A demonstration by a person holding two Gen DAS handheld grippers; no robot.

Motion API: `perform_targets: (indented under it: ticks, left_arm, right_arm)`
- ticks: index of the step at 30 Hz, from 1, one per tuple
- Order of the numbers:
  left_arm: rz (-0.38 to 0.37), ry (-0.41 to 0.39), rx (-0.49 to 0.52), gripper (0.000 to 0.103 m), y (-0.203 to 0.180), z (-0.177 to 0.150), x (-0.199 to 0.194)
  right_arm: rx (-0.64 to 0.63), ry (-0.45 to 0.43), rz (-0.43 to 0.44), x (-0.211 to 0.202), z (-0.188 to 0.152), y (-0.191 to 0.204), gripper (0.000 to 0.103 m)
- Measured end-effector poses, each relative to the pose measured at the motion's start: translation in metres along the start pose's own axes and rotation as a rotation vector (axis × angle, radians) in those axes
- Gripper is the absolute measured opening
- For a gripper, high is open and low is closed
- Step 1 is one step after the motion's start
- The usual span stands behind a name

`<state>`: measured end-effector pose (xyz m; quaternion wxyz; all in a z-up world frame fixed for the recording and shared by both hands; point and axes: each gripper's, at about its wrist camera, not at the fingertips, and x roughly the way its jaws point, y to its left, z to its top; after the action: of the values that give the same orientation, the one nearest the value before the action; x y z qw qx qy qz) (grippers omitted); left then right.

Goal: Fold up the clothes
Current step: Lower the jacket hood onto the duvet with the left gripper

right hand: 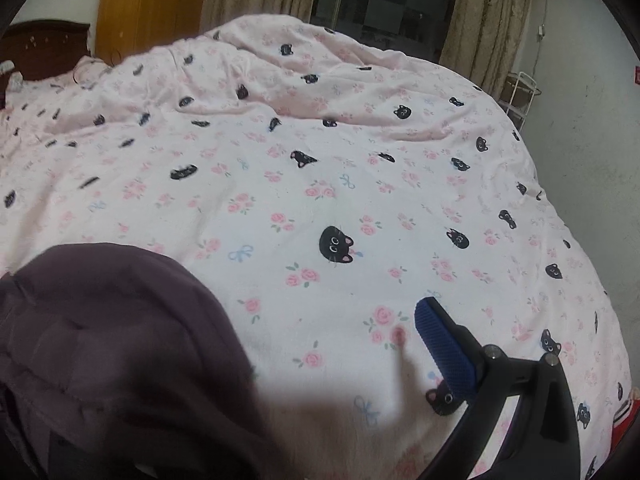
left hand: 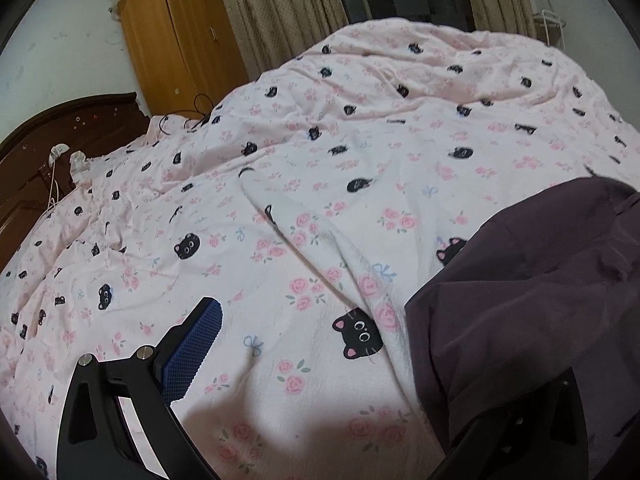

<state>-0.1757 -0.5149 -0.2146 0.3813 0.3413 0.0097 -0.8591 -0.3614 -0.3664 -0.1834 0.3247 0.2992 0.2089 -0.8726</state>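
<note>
A dark purple soft fabric garment [left hand: 528, 300] lies bunched on the pink bed cover printed with black cats and roses [left hand: 280, 208], between the two grippers. It covers one finger of the left gripper [left hand: 320, 364] and of the right gripper [right hand: 320, 360], so I cannot tell their opening. The cloth may slip or fold crookedly because the layers are crumpled.

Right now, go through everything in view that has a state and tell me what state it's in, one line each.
Dark purple garment: bunched, not folded, draped over one finger of each gripper.
Left gripper: jaws apart, one finger hidden under the garment.
Right gripper: jaws apart, one finger hidden under the garment.
Pink cat-print bedspread: spread over the bed, wrinkled.
Wooden wardrobe: doors shut.
Curtains: drawn aside, dark window showing.
</note>
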Motion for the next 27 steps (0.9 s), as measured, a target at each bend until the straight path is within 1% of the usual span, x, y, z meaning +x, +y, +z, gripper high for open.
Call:
perform_targets:
  ticks: [5,9,14,16,20,24,27]
  left_arm:
    - [-0.016,0.013,0.03,0.103,0.002,-0.003,-0.009]
    - [-0.016,0.043,0.044,0.103,0.009,-0.006,-0.011]
    - [-0.059,0.102,-0.014,0.103,0.023,-0.013,-0.002]
    - [-0.063,0.106,-0.019,0.103,0.024,-0.014,-0.002]
    - [-0.067,0.086,-0.008,0.103,0.024,-0.015,-0.01]
    - [-0.125,0.096,-0.053,0.103,0.037,-0.015,-0.011]
    - [-0.165,0.137,-0.097,0.103,0.044,-0.019,-0.002]
  right_arm:
    - [-0.005,0.027,0.015,-0.015,-0.011,0.002,0.103]
    - [-0.018,0.056,0.003,-0.023,-0.022,0.0,0.103]
    - [-0.015,0.062,0.005,-0.03,-0.029,-0.008,0.103]
    - [-0.012,0.062,0.008,-0.032,-0.031,-0.012,0.103]
    - [-0.007,0.063,0.012,-0.037,-0.036,-0.02,0.103]
    - [0.004,0.072,0.026,-0.039,-0.04,-0.027,0.103]
    - [0.022,0.093,0.056,-0.034,-0.044,-0.031,0.103]
